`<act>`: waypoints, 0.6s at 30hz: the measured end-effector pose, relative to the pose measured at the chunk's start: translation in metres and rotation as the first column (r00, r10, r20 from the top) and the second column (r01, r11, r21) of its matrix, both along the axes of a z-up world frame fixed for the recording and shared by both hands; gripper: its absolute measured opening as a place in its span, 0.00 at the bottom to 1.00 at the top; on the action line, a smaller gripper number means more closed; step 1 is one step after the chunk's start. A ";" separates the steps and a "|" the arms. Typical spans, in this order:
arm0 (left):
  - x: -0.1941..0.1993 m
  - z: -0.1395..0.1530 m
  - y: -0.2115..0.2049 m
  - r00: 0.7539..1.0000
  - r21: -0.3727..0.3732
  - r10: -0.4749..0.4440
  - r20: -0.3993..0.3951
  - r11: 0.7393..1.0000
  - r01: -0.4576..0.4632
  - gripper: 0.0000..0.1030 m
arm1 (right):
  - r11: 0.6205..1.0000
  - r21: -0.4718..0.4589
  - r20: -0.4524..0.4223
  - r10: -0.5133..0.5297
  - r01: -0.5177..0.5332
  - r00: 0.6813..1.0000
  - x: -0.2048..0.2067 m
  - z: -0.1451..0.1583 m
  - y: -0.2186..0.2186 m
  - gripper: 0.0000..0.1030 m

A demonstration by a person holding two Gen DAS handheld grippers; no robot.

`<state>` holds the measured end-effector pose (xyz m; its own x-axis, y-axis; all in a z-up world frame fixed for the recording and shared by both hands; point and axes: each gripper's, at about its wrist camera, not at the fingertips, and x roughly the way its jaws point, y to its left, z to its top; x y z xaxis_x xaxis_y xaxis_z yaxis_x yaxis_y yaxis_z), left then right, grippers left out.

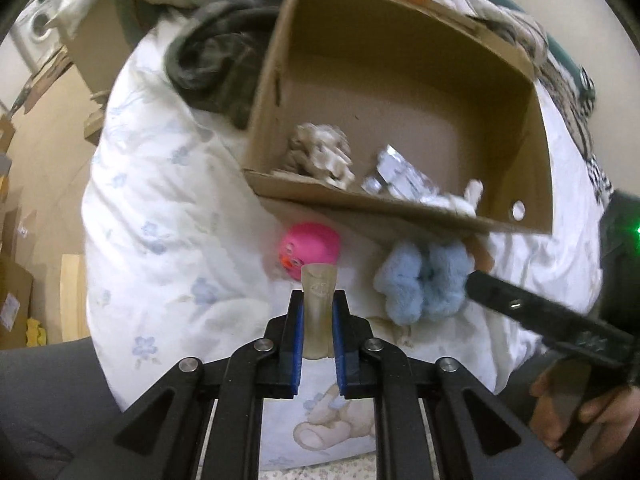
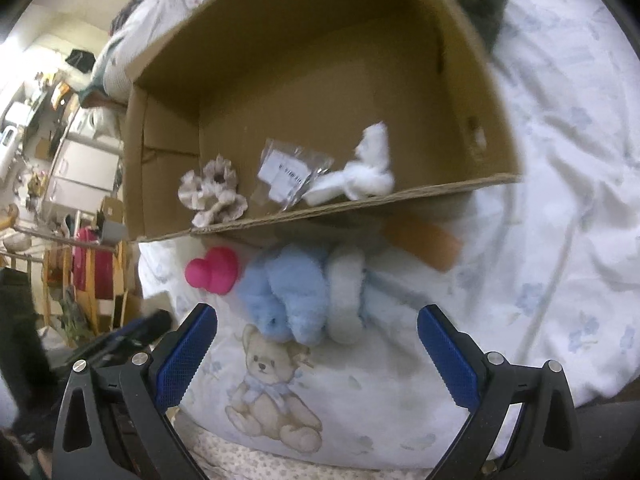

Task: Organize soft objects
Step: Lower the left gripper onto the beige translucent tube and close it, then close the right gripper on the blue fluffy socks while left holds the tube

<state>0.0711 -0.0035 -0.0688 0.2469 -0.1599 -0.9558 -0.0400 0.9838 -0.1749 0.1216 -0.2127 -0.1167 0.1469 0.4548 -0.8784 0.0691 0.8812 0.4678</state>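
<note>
An open cardboard box [image 1: 400, 208] [image 2: 360, 196] lies on a white floral bedspread [image 1: 160, 220]. Inside are a beige scrunchie [image 1: 320, 156] [image 2: 212, 192], a clear plastic packet [image 1: 396, 180] [image 2: 288, 174] and a white fluffy scrunchie [image 1: 460, 200] [image 2: 360, 176]. In front of the box lie a pink rubber toy [image 1: 310, 250] [image 2: 214, 272] and a pale blue fluffy bundle [image 1: 424, 284] [image 2: 296, 296]. My left gripper [image 1: 318, 300] is shut on a small translucent beige piece [image 1: 318, 304] just short of the pink toy. My right gripper [image 2: 316, 328] is open, just short of the blue bundle.
A dark grey garment [image 1: 216, 60] lies left of the box. An orange-brown flat piece [image 2: 424, 244] sticks out under the box's front wall. A teddy bear print [image 2: 268, 388] marks the bedspread near me. Furniture and boxes crowd the room behind [image 2: 60, 160].
</note>
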 end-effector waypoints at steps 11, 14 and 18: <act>0.005 0.000 0.018 0.999 0.023 0.044 0.013 0.999 -0.044 0.12 | 0.988 -0.109 -0.058 0.108 -0.113 0.993 0.022 -0.032 0.050 1.00; 0.005 -0.002 0.014 0.999 0.022 0.042 0.009 0.999 -0.042 0.12 | 0.985 -0.109 -0.076 0.127 -0.135 0.989 0.021 -0.038 0.053 0.77; 0.007 -0.002 0.007 0.999 0.043 0.028 0.023 0.999 -0.029 0.12 | 0.985 -0.096 -0.068 0.137 -0.143 0.988 0.019 -0.035 0.052 0.45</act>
